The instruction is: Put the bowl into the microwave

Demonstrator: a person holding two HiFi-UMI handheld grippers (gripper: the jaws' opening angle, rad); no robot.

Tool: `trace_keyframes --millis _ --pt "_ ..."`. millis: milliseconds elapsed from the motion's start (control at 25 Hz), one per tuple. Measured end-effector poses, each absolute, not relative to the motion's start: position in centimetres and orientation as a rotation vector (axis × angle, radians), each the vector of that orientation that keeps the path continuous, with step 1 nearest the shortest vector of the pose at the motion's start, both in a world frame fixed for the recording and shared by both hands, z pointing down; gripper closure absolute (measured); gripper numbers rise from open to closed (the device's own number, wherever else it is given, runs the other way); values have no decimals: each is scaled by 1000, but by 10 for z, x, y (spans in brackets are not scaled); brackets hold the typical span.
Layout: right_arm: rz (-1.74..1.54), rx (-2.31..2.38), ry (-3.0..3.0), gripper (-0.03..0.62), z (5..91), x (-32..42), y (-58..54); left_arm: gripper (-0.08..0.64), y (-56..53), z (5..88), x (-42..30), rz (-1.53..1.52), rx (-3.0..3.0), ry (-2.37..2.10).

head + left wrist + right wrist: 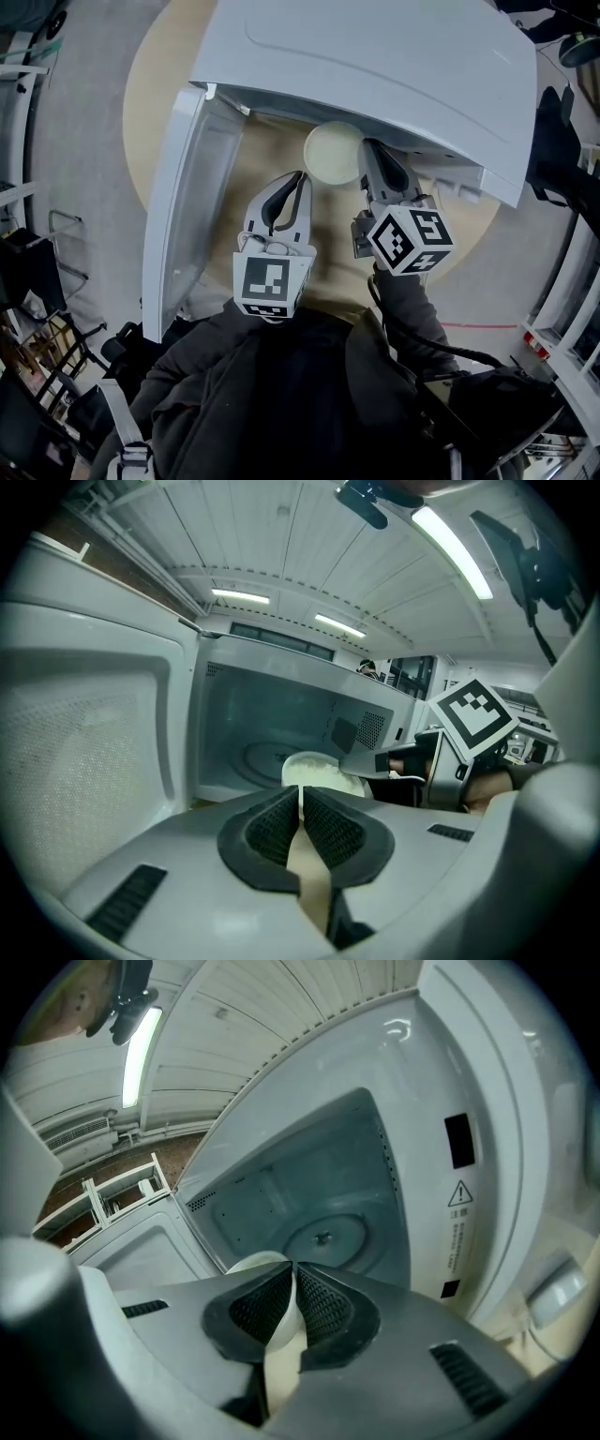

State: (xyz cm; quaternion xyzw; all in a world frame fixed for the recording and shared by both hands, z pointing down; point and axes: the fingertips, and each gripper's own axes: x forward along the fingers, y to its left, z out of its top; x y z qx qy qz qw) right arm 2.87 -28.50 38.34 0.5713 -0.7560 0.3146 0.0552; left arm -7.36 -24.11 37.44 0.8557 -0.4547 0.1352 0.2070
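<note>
My right gripper (372, 155) is clamped on the rim of the bowl (333, 152), held at the open mouth of the microwave (375, 66), apparently short of its turntable (323, 1237). Insertion, set-down and release remain. My left gripper (298, 180) waits before the microwave, jaws closed on nothing.

The left grey two-jaw gripper (301, 178) (300, 794) sits near the middle of the head view, pointing toward 1 o'clock. Its dark ribbed pads are pressed together at the tips with nothing between them. The right grey two-jaw gripper (367, 146) (292, 1274) lies at its 3 o'clock side, level with it and aimed toward 11 o'clock. Its jaws are nearly together, pinching the thin rim of the pale cream bowl (333, 152) (255, 1262). Both forearms in dark grey sleeves (405, 302) reach up from 6 o'clock, close to each other.
</note>
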Motion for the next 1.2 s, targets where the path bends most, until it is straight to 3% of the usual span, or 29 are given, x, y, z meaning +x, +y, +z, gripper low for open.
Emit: trace_keyframes --millis 1200 --pt "922 2049 -2228 569 382 48 -361 541 -270 396 -82 380 2355 -1234"
